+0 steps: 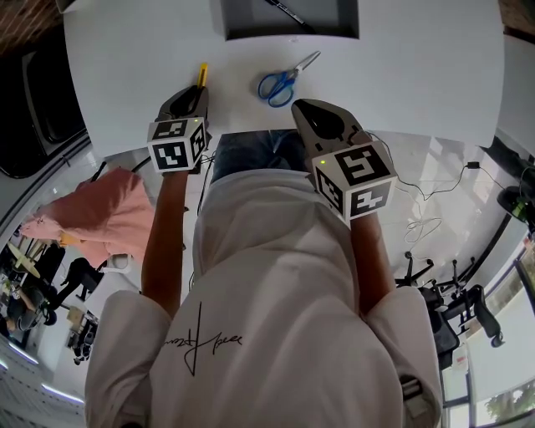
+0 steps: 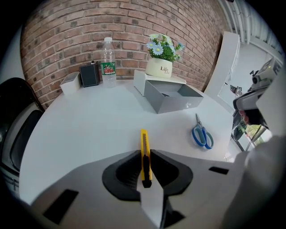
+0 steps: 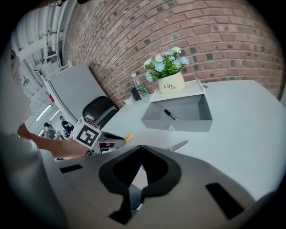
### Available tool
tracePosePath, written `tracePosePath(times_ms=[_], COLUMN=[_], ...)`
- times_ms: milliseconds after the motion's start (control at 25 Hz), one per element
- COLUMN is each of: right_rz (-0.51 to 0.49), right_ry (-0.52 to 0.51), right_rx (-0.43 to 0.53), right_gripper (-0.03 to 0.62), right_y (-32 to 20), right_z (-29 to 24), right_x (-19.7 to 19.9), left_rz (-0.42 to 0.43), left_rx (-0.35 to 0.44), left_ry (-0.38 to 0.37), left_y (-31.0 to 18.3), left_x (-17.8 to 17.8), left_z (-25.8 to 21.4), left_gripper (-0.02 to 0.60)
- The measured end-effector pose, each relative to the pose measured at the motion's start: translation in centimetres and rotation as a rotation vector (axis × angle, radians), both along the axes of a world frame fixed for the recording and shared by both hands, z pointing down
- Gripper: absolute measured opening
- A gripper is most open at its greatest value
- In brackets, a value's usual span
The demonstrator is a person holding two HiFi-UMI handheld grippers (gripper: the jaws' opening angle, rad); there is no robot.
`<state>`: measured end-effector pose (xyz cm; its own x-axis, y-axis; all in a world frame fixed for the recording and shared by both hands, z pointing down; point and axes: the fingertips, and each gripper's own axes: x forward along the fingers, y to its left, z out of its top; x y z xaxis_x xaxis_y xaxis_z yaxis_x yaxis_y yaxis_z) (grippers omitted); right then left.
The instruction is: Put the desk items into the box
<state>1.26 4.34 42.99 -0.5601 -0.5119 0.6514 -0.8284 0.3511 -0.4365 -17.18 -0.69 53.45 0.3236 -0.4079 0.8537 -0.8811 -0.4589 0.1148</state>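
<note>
A yellow utility knife [image 2: 144,154] sits between the jaws of my left gripper [image 2: 144,156], which is shut on it; its far end sticks out over the white table [image 2: 89,120]. In the head view the left gripper [image 1: 200,89] is near the table's front edge, left of the blue-handled scissors [image 1: 282,81]. The grey box [image 1: 288,18] stands at the back with a black pen [image 3: 170,114] inside. My right gripper [image 3: 142,148] is shut with nothing in it, just short of the scissors [image 2: 202,134].
A flower pot [image 2: 160,67] stands on a white lid behind the box. A water bottle [image 2: 107,62], a small black box [image 2: 89,75] and a white container [image 2: 70,82] stand at the table's far edge. A black chair [image 3: 96,109] is beside the table.
</note>
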Motion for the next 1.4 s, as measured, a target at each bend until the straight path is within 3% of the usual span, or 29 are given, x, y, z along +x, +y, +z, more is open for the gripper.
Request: tracePosePath(times_ms=[760,1400], right_rz=[0.04,0.068], right_ry=[-0.053,-0.065], right_rx=[0.046,0.058], right_gripper=[0.026,0.026], right_y=[-1.3,-2.8], right_z=[-1.5,-1.7], right_x=[1.7,1.5], left_rz=[-0.001,0.061], left_rx=[0.016,0.03], left_ry=[0.006,0.018], left_y=[0.0,-0.6], left_x=[2.0,3.3], left_z=[-3.0,-6.4], left_gripper=[0.063,0.063])
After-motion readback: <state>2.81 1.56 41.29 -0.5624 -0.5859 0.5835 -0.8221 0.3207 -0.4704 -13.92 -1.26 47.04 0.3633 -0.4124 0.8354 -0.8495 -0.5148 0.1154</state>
